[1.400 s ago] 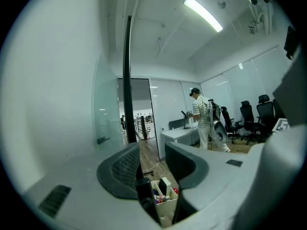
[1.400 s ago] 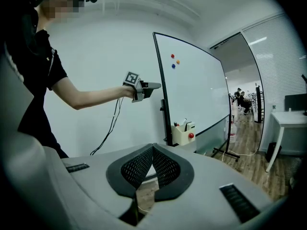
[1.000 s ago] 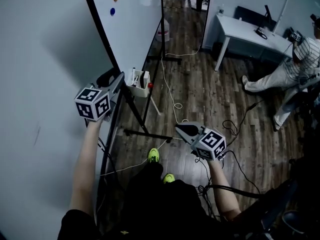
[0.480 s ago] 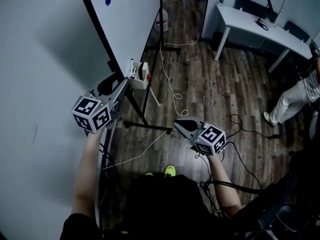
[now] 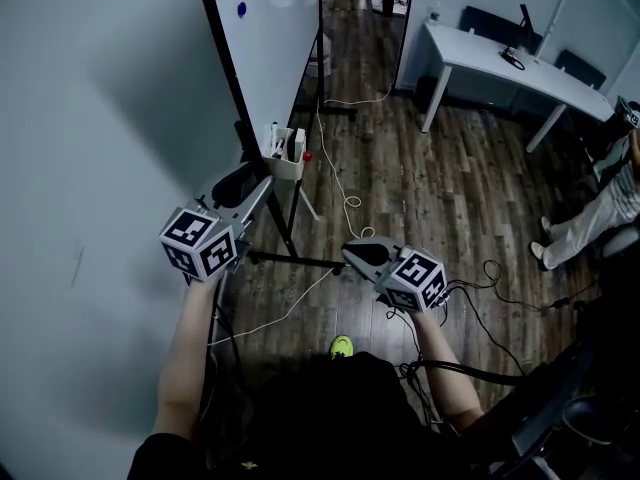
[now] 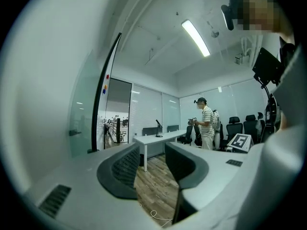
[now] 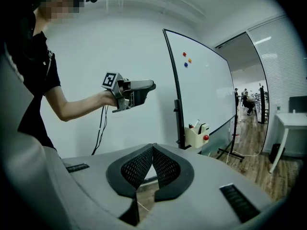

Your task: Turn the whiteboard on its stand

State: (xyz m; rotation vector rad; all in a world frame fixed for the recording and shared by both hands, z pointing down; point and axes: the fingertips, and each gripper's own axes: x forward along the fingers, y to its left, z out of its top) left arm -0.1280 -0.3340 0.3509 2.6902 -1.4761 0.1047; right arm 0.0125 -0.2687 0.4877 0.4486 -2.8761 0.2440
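Grey moulded plastic forms both hand-held grippers, nearest the camera. Against the view one second ago, the left gripper (image 5: pixel 252 186) and its marker cube (image 5: pixel 203 244) sit lower and further right in the head view. The right gripper (image 5: pixel 360 255) has scarcely shifted. Two yellow-green shoes showed then; one shoe (image 5: pixel 341 346) shows now. The whiteboard (image 5: pixel 270 38) has its black frame edge (image 5: pixel 222 58) standing steeper in the picture, and its coloured magnets (image 5: pixel 241 9) lie closer to the top border. The striped-shirted person (image 5: pixel 610 203) has slid to the right margin.

The bare left forearm (image 5: pixel 190 358) reaches forward and upward, holding its gripper level toward the board's edge. Its ribbed dark pads (image 6: pixel 125 169) stand apart, with only floor planks and a distant desk seen between them. The right gripper is held lower, before the body, pointing forward and left. Its perforated pads (image 7: pixel 165 166) meet at their tips and clasp nothing.

The whiteboard stands ahead and to the left, close along a plain grey wall (image 5: pixel 90 118). It rides on a black tubular stand (image 5: pixel 290 223) with feet on the wood-plank floor (image 5: pixel 420 188). In the right gripper view the left gripper hangs near the frame edge but clear of it. A cream pen box (image 5: pixel 285 160) with a red knob hangs on that edge. A white cable (image 5: pixel 340 183) loops across the planks. Farthest off stands a white desk (image 5: pixel 500 73).
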